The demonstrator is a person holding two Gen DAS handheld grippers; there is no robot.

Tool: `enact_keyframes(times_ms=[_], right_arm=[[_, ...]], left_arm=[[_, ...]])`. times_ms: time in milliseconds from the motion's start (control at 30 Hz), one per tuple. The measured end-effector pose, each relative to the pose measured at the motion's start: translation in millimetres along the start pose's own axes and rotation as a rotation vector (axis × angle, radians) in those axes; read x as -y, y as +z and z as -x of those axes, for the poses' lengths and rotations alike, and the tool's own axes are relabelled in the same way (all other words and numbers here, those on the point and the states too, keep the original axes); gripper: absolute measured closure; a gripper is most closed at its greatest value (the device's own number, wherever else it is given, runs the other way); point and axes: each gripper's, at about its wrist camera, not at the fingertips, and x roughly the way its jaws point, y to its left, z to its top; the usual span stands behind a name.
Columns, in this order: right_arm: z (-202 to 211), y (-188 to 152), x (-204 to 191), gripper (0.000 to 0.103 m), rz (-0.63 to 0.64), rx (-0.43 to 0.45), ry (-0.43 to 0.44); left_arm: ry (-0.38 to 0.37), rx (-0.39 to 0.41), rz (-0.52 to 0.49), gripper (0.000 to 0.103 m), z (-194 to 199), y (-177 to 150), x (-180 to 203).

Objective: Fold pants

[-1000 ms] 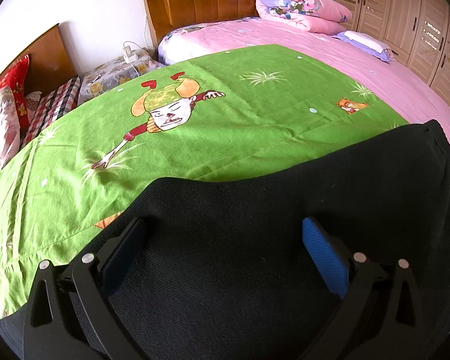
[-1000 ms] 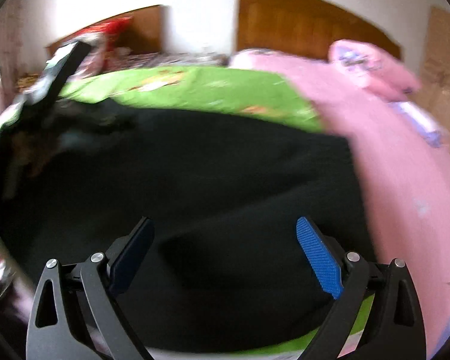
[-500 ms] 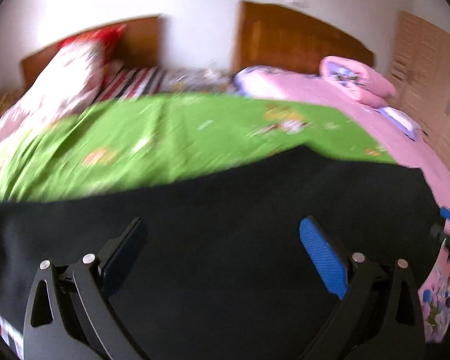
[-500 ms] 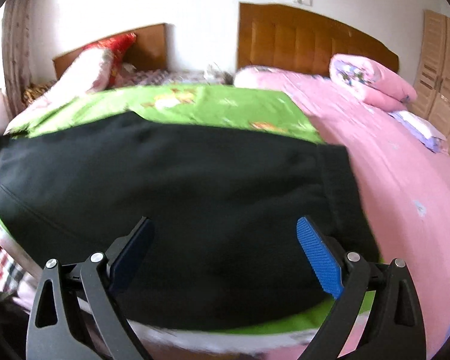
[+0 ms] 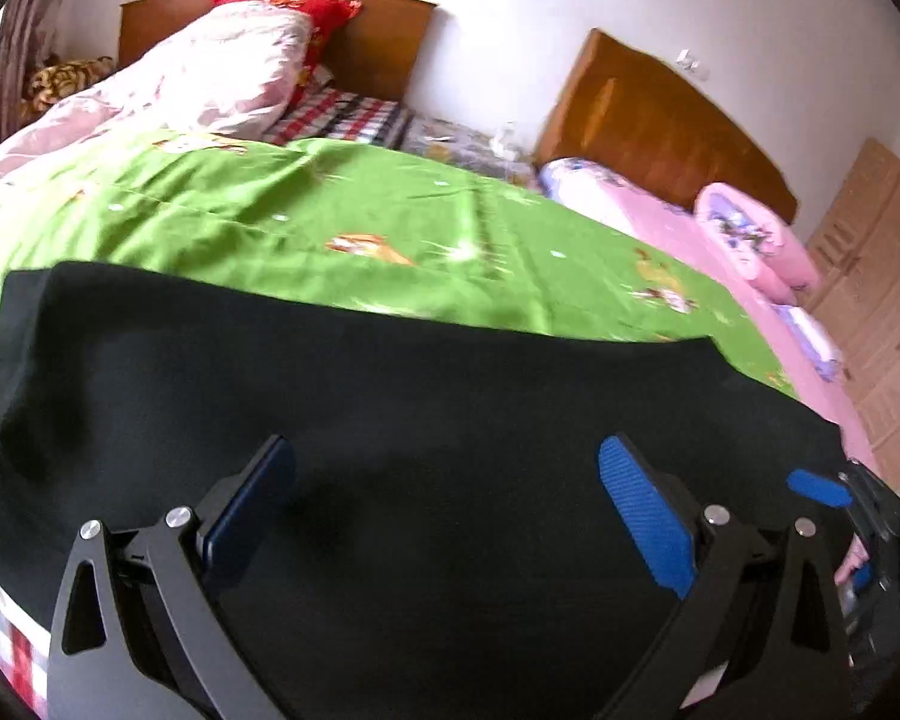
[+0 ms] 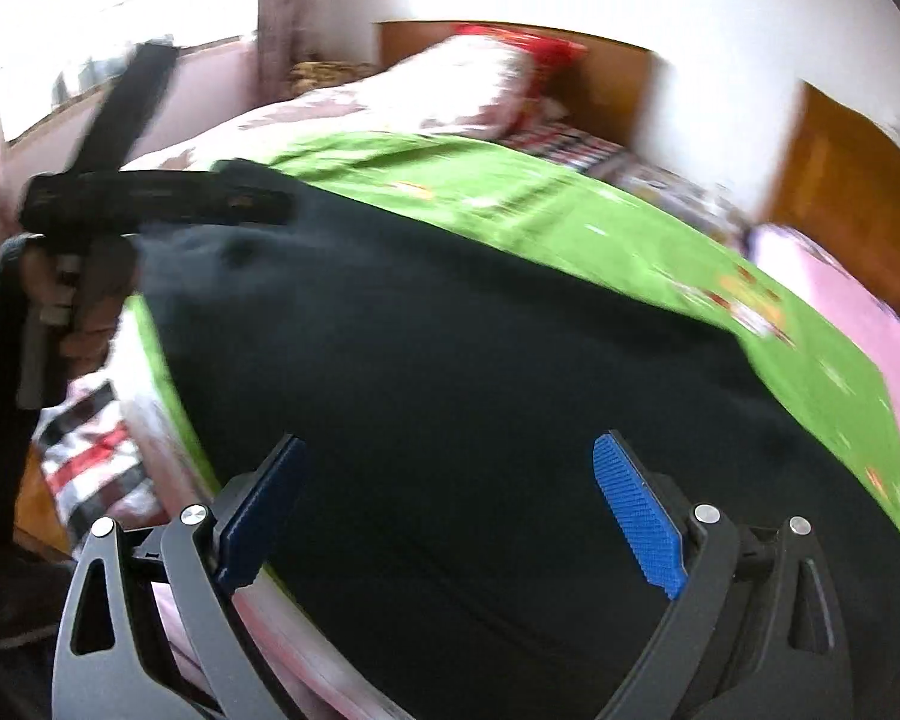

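Note:
Black pants (image 5: 426, 420) lie flat on a green cartoon-print sheet (image 5: 330, 228), spread wide across the bed's near edge; they also fill the right wrist view (image 6: 480, 372). My left gripper (image 5: 444, 504) is open and empty just above the pants. My right gripper (image 6: 450, 504) is open and empty above the pants too. The left gripper's body shows at the left in the right wrist view (image 6: 150, 204), over the pants' far end. The right gripper's blue fingertips (image 5: 819, 489) show at the right edge of the left wrist view.
A pink sheet (image 5: 750, 276) covers the bed to the right, with a rolled pink quilt (image 5: 750, 240). A pale quilt and red pillow (image 5: 222, 66) lie at the back left. Wooden headboards (image 5: 660, 120) stand against the wall; a wardrobe (image 5: 882, 300) stands at right.
Both grippers have swung left, so both views now look toward the left bed and window. The pants stay flat on the sheet. Both grippers stay open.

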Motion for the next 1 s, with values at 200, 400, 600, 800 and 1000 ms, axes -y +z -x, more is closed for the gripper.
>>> enact_keyframes(times_ms=[200,400,600,800,1000], right_arm=[[-48,33,-27,0.010,0.040,-0.061,0.075],[-72,19,-38,0.008,0.070,-0.100,0.086],[-79,18,-25,0.004,-0.001,-0.126,0.138],[-79,18,-24,0.004,-0.005,-0.125,0.144],[-78,18,-24,0.004,-0.004,-0.125,0.144]], left_arm=[[0.010,-0.063,0.041,0.002,-31,8,-29],[-0.103,0.233,0.233,0.002,77,-19,-77],[0.001,0.240,0.501,0.002,122,-75,-173],[-0.293,0.249,0.687,0.003,114,-113,-211],[-0.317,0.212,0.765,0.015,66,-106,-215]])
